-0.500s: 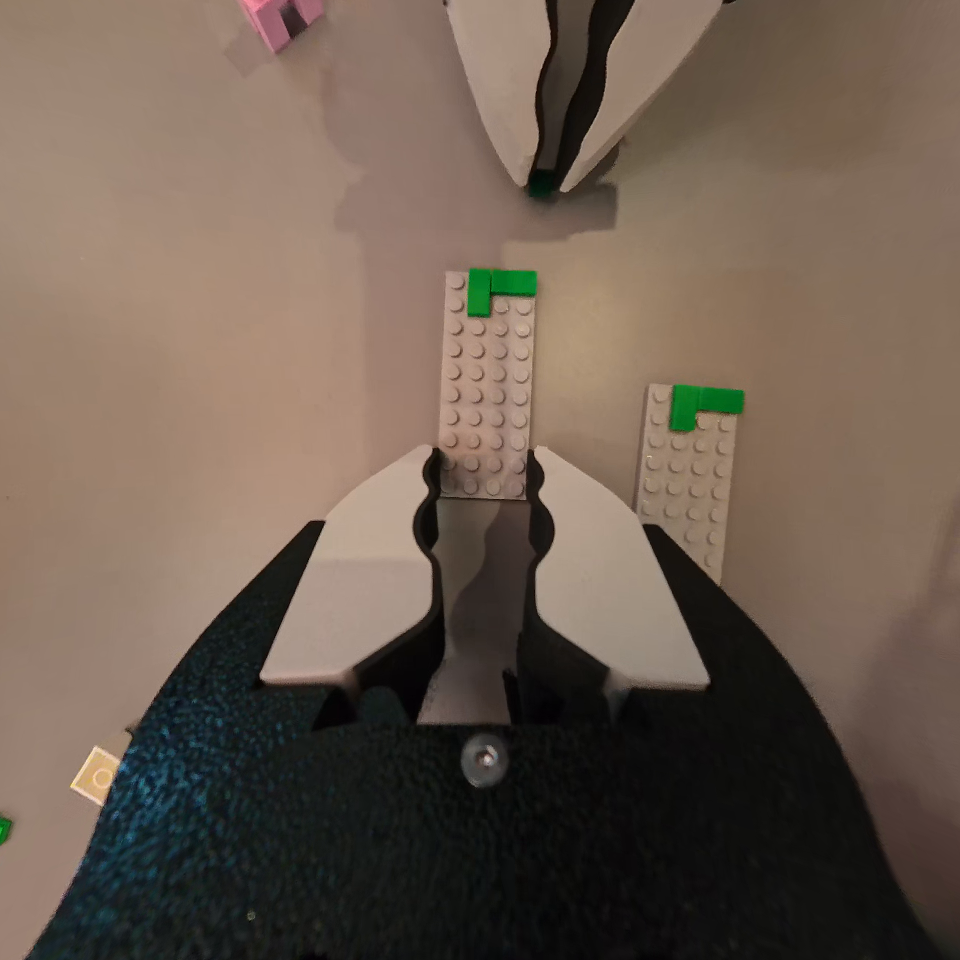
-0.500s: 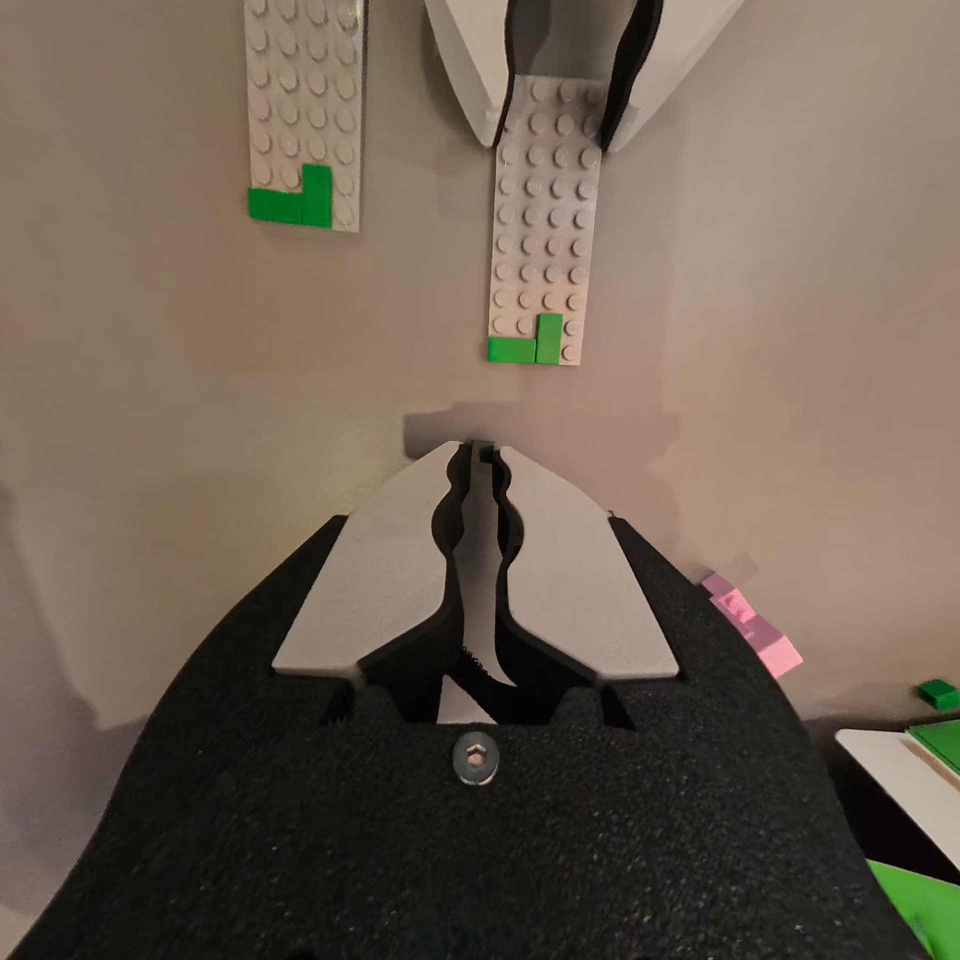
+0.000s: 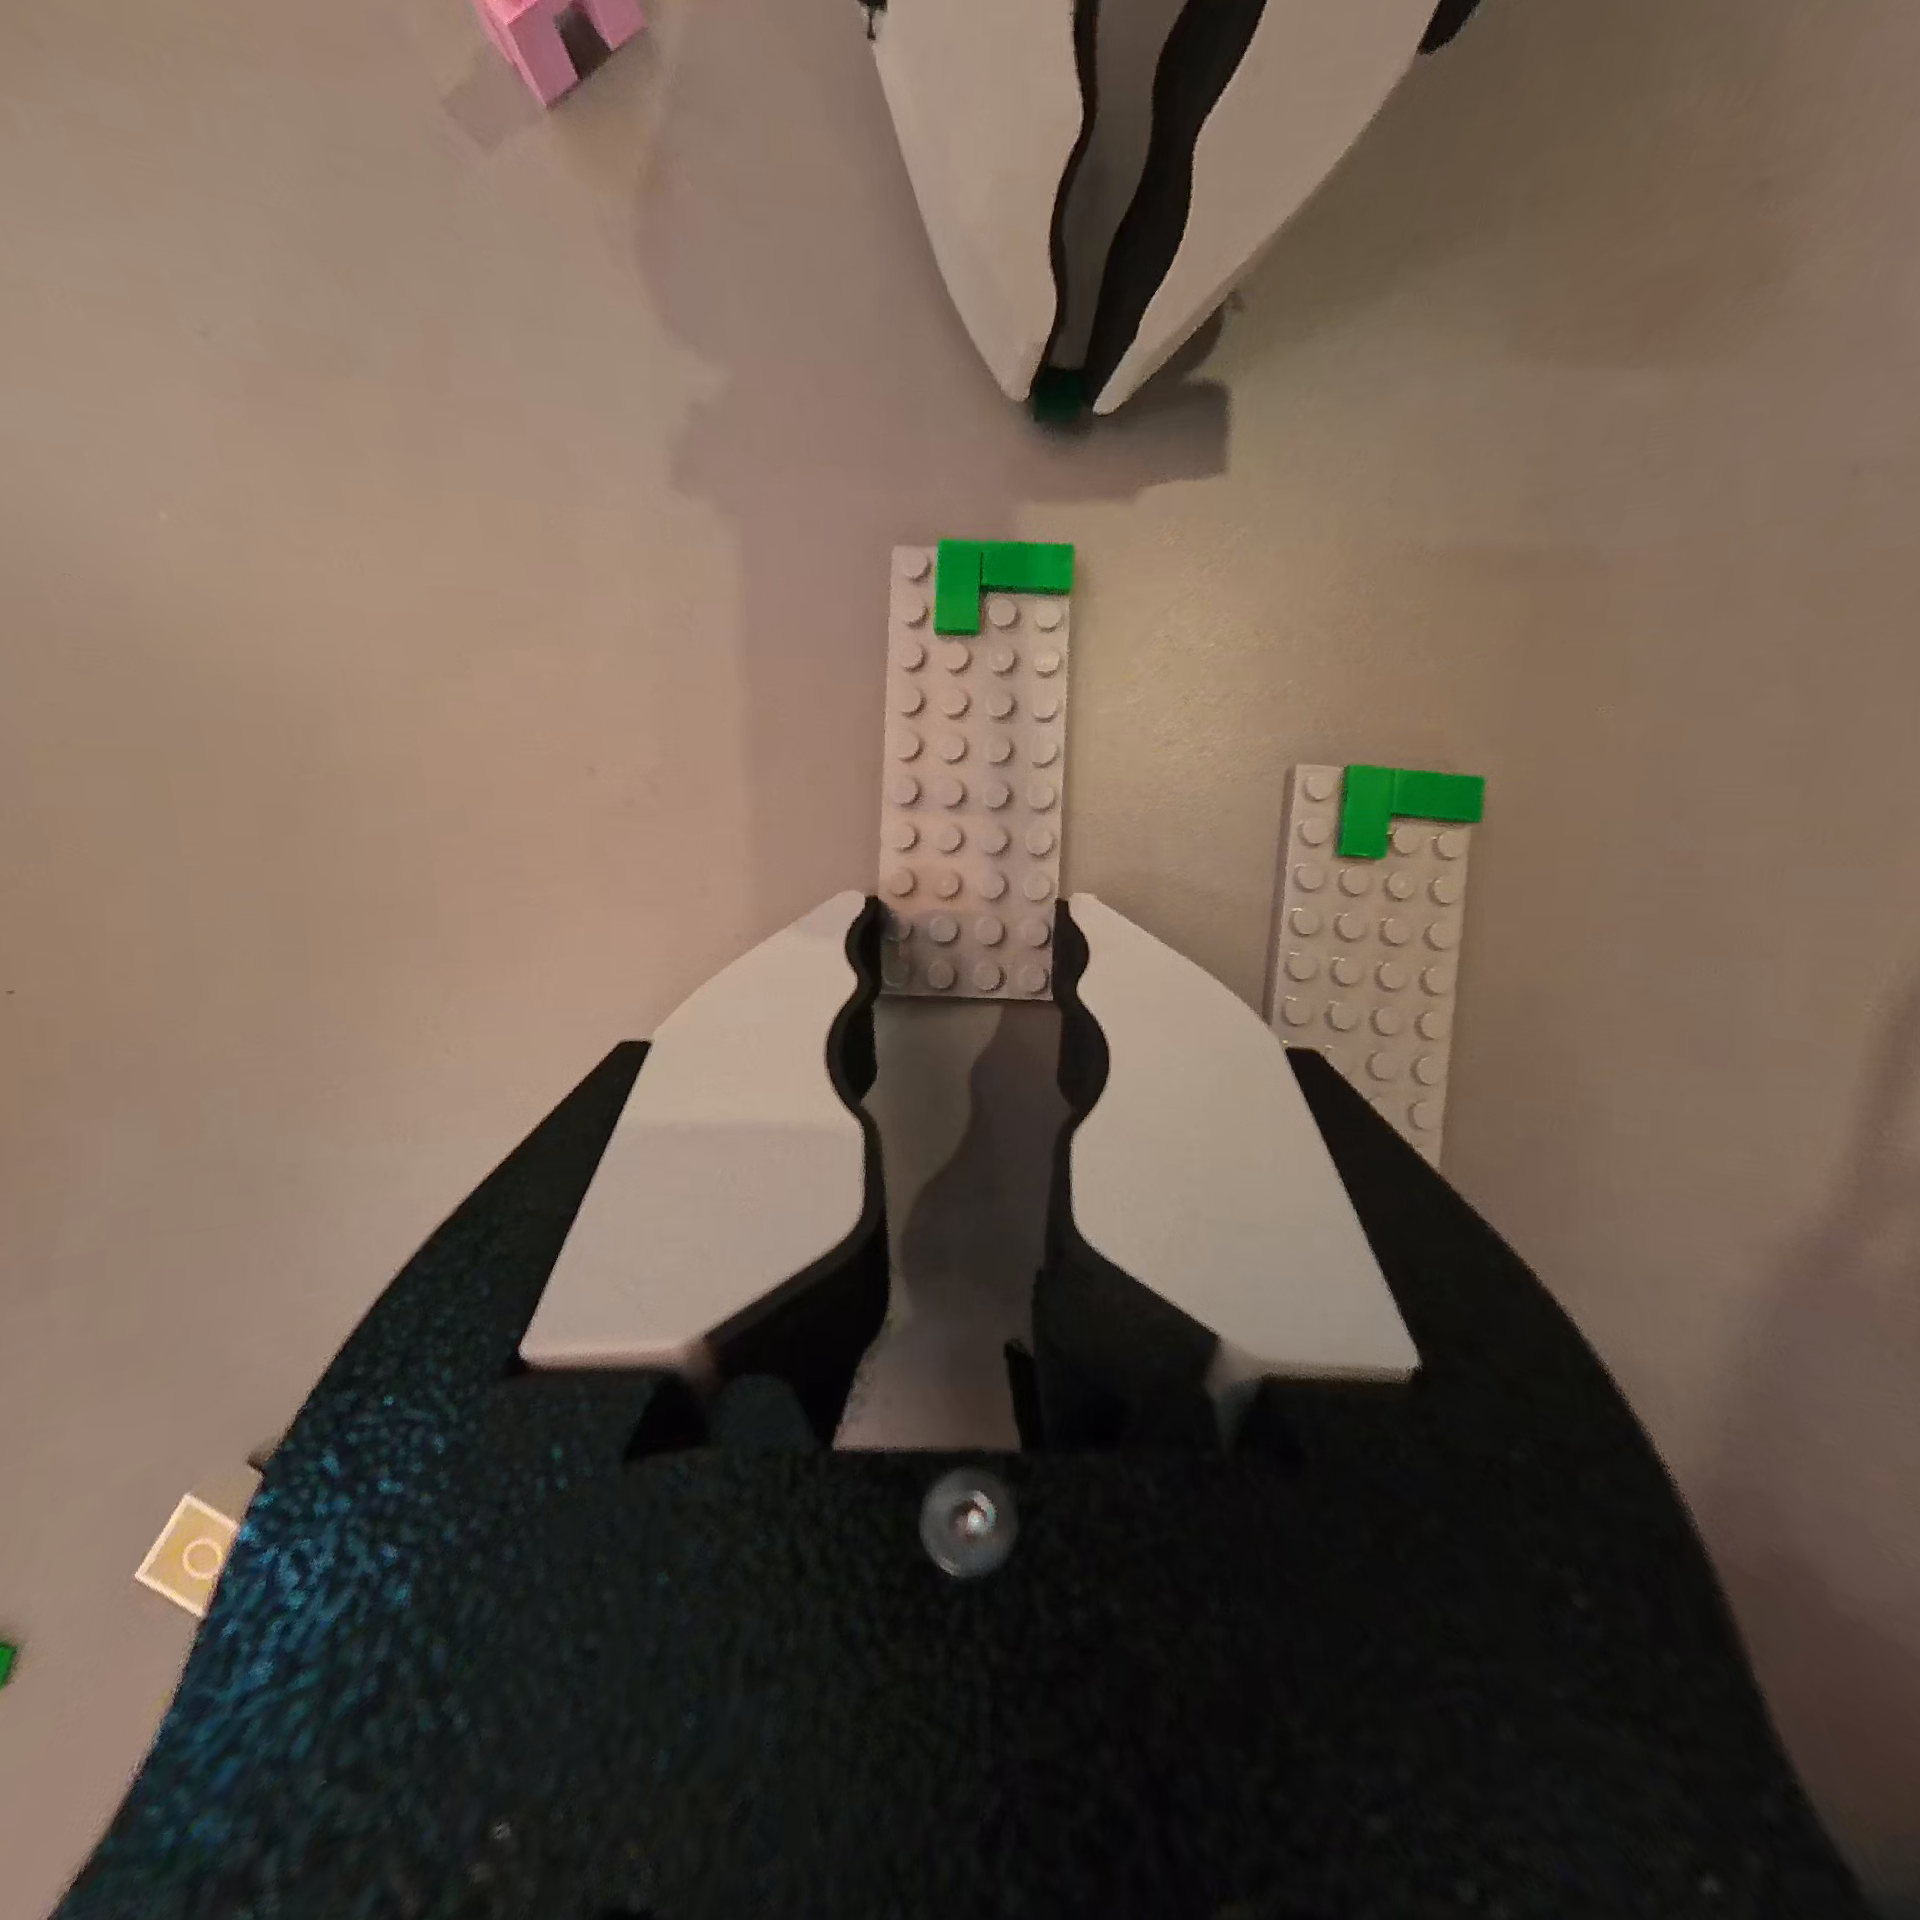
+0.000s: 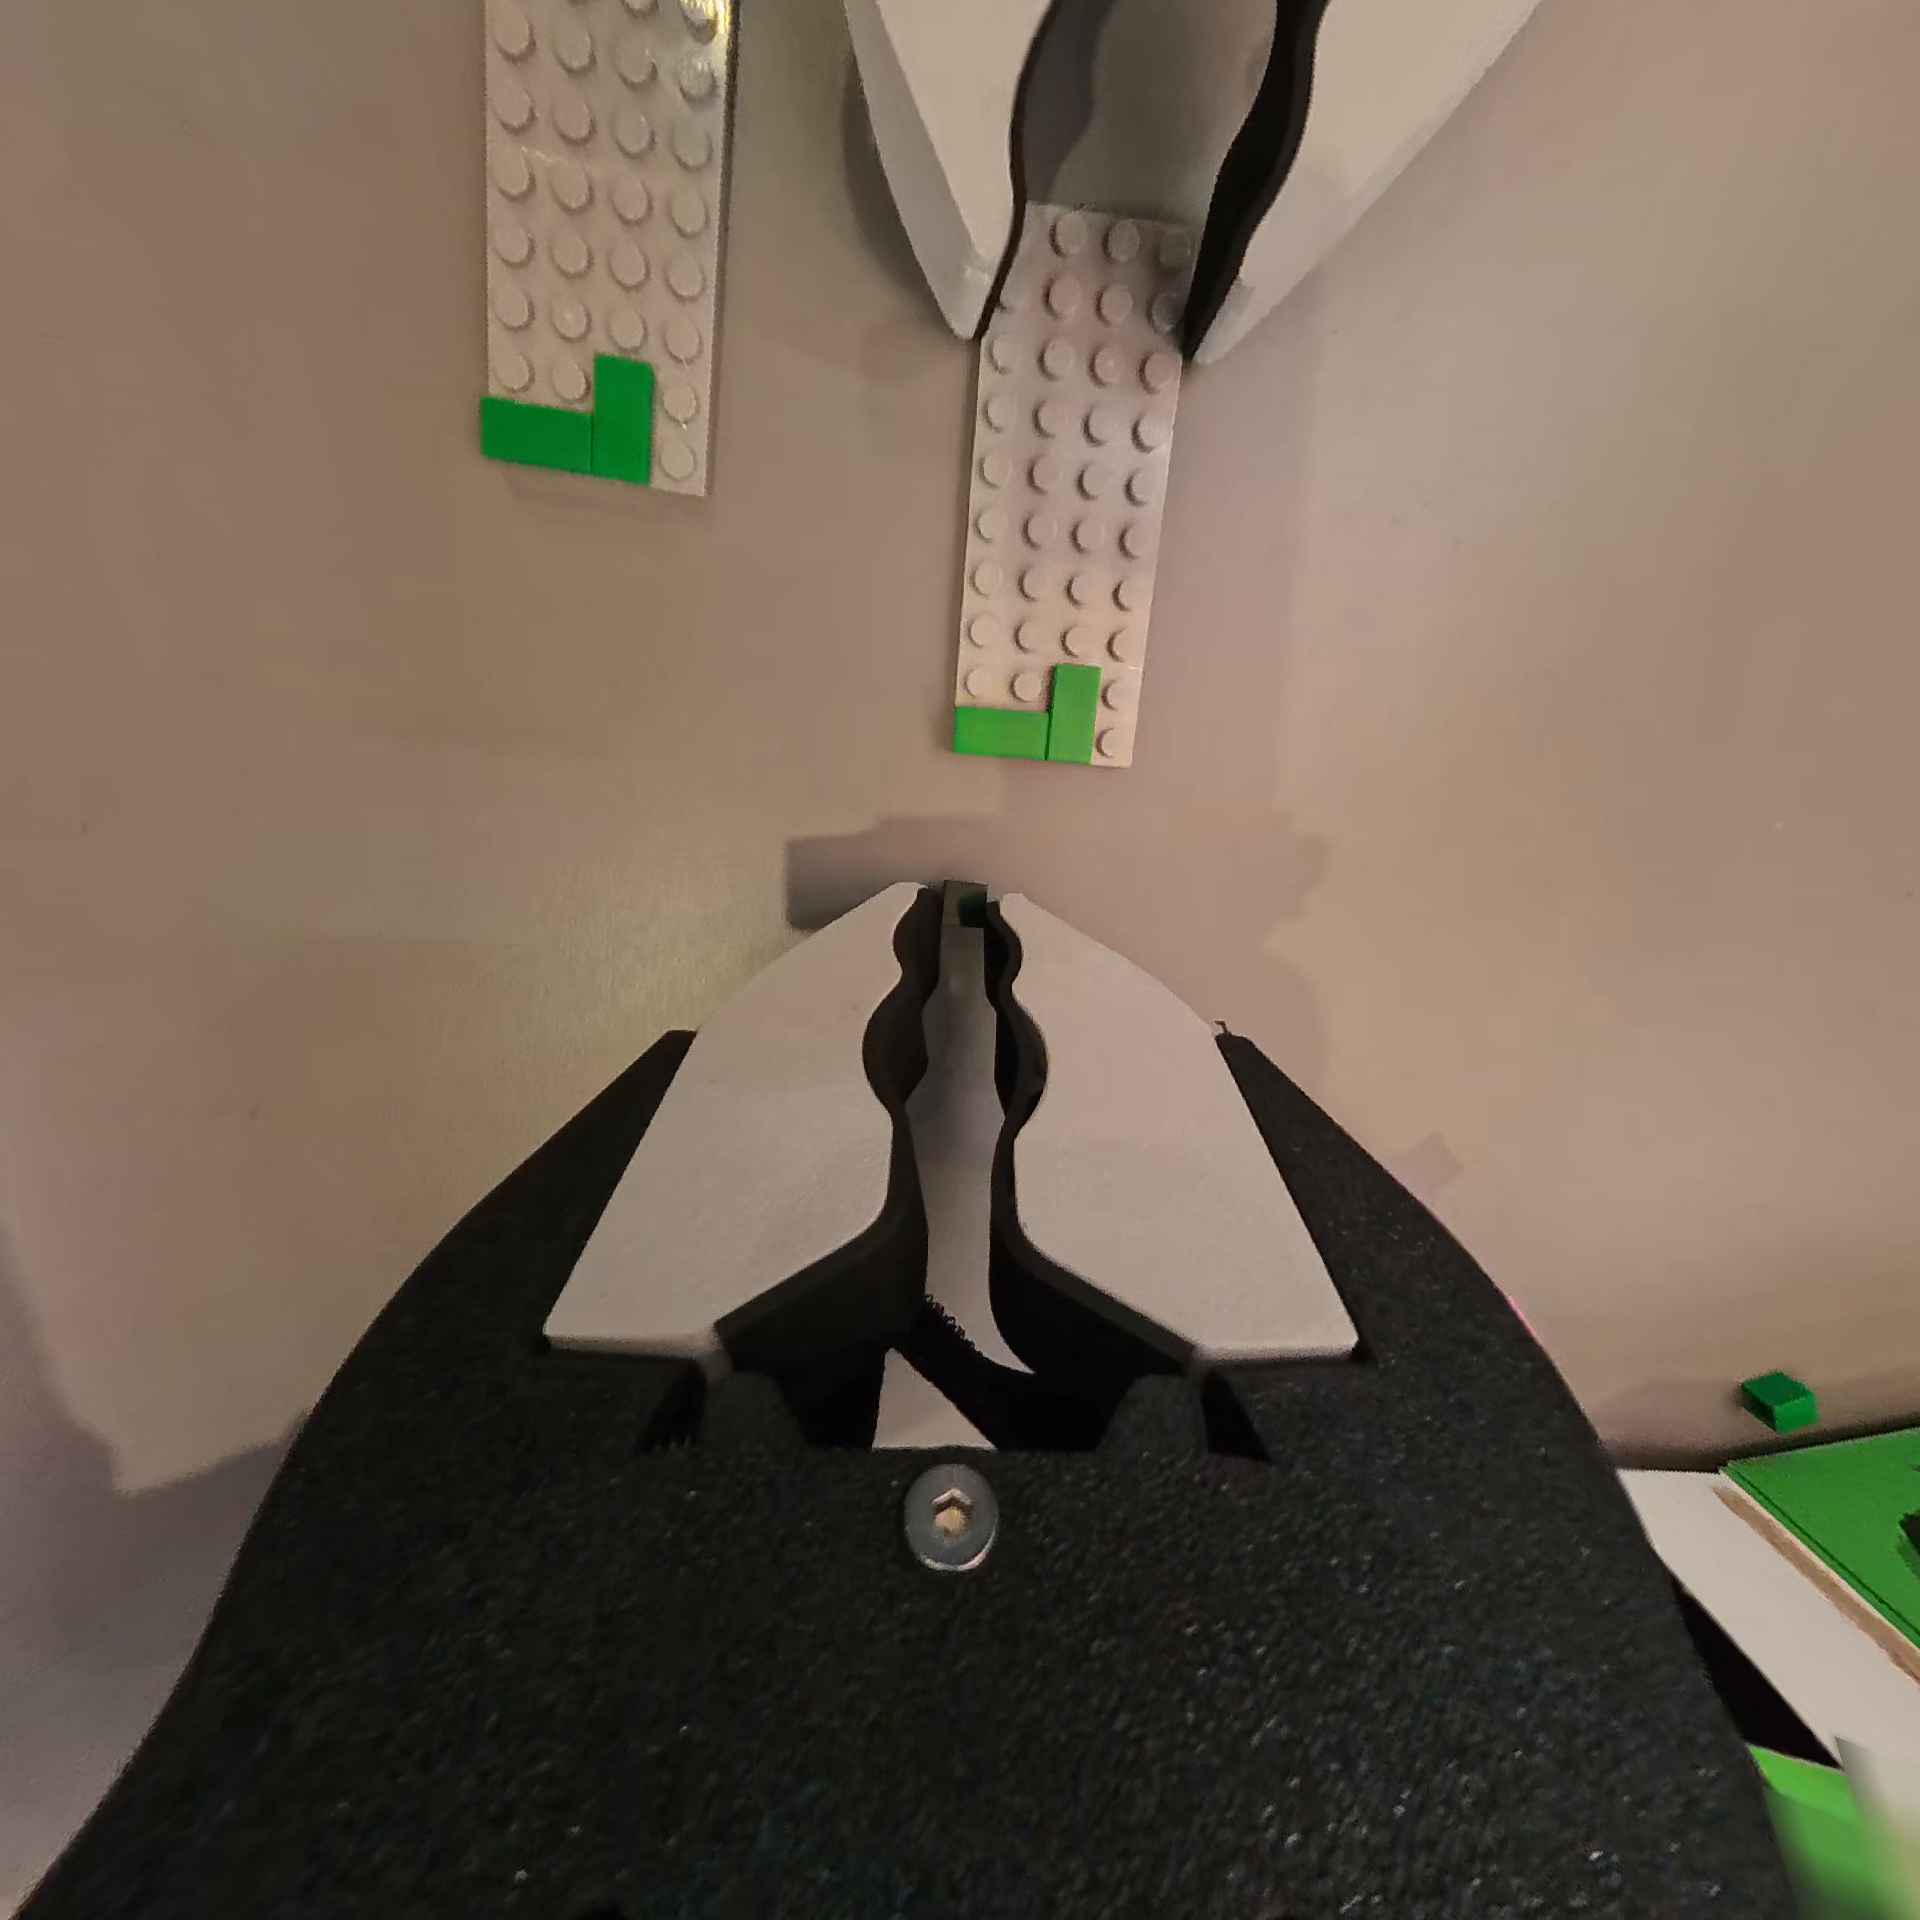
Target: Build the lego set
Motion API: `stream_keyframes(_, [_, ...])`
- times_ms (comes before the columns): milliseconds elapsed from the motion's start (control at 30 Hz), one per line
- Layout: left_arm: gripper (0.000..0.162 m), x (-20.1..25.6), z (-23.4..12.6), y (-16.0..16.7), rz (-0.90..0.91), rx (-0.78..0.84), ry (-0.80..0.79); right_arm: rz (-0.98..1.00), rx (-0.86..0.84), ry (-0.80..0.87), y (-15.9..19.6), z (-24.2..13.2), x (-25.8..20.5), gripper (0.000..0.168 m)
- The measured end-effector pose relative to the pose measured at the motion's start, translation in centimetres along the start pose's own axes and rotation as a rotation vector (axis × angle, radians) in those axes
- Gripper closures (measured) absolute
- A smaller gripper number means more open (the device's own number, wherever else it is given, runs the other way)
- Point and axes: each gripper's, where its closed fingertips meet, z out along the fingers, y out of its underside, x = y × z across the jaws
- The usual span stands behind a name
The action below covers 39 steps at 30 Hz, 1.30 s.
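Observation:
My left gripper (image 3: 966, 914) is shut on the near end of a grey studded plate (image 3: 977, 769) that lies flat on the table. Green tiles (image 3: 987, 587) form an L at its far end. A second grey plate (image 3: 1371, 956) with the same green L (image 3: 1397, 805) lies to the right. My right gripper (image 4: 961, 899) is shut on a small green piece (image 4: 971, 906) and hovers just short of the held plate's green end (image 4: 1029, 722). In the left wrist view the right gripper (image 3: 1065, 400) shows opposite, with the green piece (image 3: 1060, 395) at its tips.
A pink brick (image 3: 551, 42) lies at the far left. A tan tile (image 3: 192, 1564) and a green bit (image 3: 5, 1662) lie near left. In the right wrist view a small green piece (image 4: 1777, 1397) and a white tray with green parts (image 4: 1787, 1558) sit at the right. The grippers' ends are close to 9 cm from one another.
The right gripper with its green piece has edged slightly closer to the held plate. The left gripper and both plates have not moved.

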Motion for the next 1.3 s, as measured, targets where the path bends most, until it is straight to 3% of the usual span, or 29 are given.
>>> stream_keyframes(433, [0.131, -1.2, 0.4, -1.0, -0.097, 0.041, -0.086, -0.04, 0.127, 0.104, -1.8, -1.1, 1.7, 0.161])
stream_keyframes(1300, [0.131, -0.6, 0.7, -1.1, -0.091, 0.016, -0.064, -0.1, 0.011, 0.039, -1.7, 0.6, 1.3, 0.161])
